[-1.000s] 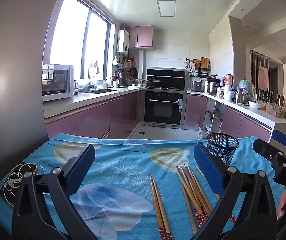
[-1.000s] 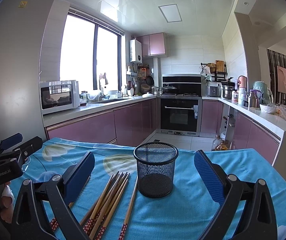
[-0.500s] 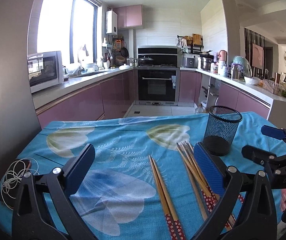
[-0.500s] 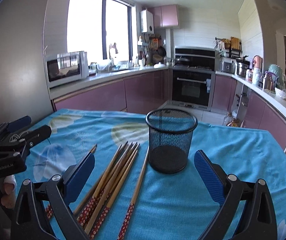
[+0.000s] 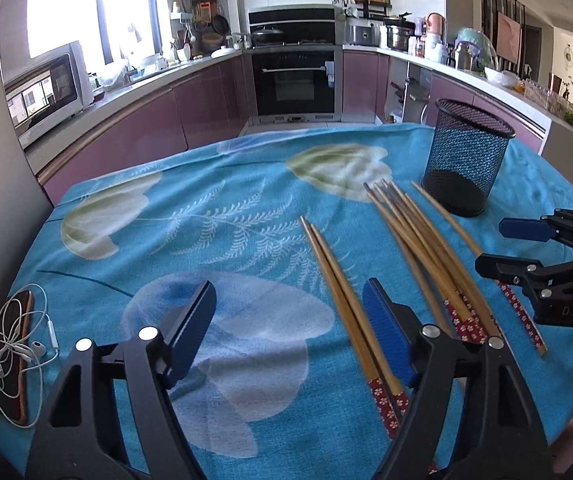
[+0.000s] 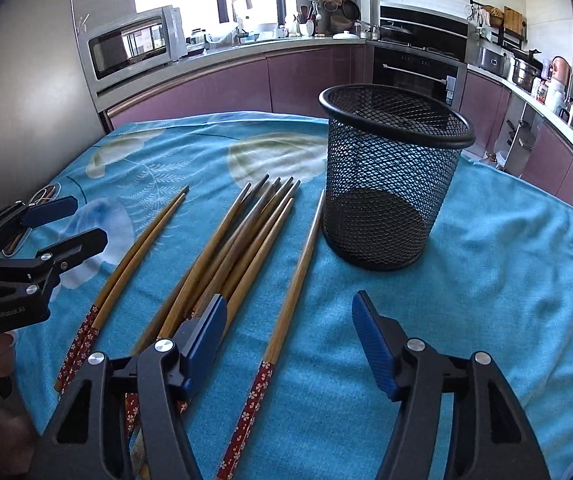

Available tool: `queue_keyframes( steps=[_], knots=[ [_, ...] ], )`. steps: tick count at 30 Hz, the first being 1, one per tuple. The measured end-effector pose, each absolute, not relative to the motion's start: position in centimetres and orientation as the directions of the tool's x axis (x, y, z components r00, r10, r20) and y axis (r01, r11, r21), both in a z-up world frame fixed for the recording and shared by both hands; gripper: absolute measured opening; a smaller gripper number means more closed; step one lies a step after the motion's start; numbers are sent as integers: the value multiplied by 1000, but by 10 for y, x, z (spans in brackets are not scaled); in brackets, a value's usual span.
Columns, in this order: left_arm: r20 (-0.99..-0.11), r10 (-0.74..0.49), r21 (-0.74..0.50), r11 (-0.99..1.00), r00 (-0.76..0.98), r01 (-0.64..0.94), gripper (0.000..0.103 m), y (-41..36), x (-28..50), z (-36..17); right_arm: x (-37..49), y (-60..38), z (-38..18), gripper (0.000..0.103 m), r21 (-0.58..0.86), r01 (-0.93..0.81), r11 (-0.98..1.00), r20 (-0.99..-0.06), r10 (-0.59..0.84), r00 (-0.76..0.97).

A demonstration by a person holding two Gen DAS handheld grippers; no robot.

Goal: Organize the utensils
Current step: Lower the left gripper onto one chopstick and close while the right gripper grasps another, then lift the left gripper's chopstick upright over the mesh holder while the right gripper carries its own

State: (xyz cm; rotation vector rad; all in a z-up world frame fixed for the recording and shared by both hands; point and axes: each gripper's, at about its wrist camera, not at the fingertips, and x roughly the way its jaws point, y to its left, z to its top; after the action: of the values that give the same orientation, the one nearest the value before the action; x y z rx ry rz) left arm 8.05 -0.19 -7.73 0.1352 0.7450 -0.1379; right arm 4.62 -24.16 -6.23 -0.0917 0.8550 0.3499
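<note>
Several bamboo chopsticks with red flowered ends lie on the blue cloth: a pair (image 5: 346,300) (image 6: 134,252), a bundle (image 5: 426,248) (image 6: 230,248) and a single one (image 6: 290,296) (image 5: 482,256). An empty black mesh cup (image 5: 464,156) (image 6: 390,176) stands upright beyond them. My left gripper (image 5: 290,336) is open and empty, low over the cloth, with the pair just inside its right finger. My right gripper (image 6: 290,344) is open and empty above the single chopstick's red end; it also shows in the left wrist view (image 5: 526,248).
A phone with tangled white earphones (image 5: 14,352) lies at the table's left edge. The blue flowered cloth (image 5: 214,216) covers the whole table. Kitchen counters, a microwave (image 6: 134,44) and an oven (image 5: 294,80) stand beyond the far edge.
Both grippers have tilted down and moved lower and closer to the chopsticks. Both stay open. The chopsticks and cup have not moved.
</note>
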Motion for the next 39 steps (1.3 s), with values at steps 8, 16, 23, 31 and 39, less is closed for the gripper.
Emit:
queue_keyframes(
  steps=[8, 16, 23, 31, 39],
  knots=[
    [-742, -74, 89, 974, 667, 207, 70, -8, 95, -94, 57, -240, -70, 49, 60, -337, 940, -782, 254, 569],
    [-777, -98, 66, 970, 622, 235, 61, -14, 104, -102, 62, -240, -71, 43, 41, -341, 939, -790, 239, 565],
    [-787, -148, 12, 967, 598, 256, 41, -18, 116, -104, 68, -238, -70, 33, 39, -347, 937, -797, 238, 555],
    [-789, -211, -81, 967, 576, 243, 11, -18, 123, -103, 72, -246, -71, 6, 123, -331, 936, -789, 294, 540],
    [-776, -230, -119, 968, 587, 222, 8, -14, 118, -95, 67, -251, -65, 6, 159, -342, 926, -768, 334, 546]
  ],
)
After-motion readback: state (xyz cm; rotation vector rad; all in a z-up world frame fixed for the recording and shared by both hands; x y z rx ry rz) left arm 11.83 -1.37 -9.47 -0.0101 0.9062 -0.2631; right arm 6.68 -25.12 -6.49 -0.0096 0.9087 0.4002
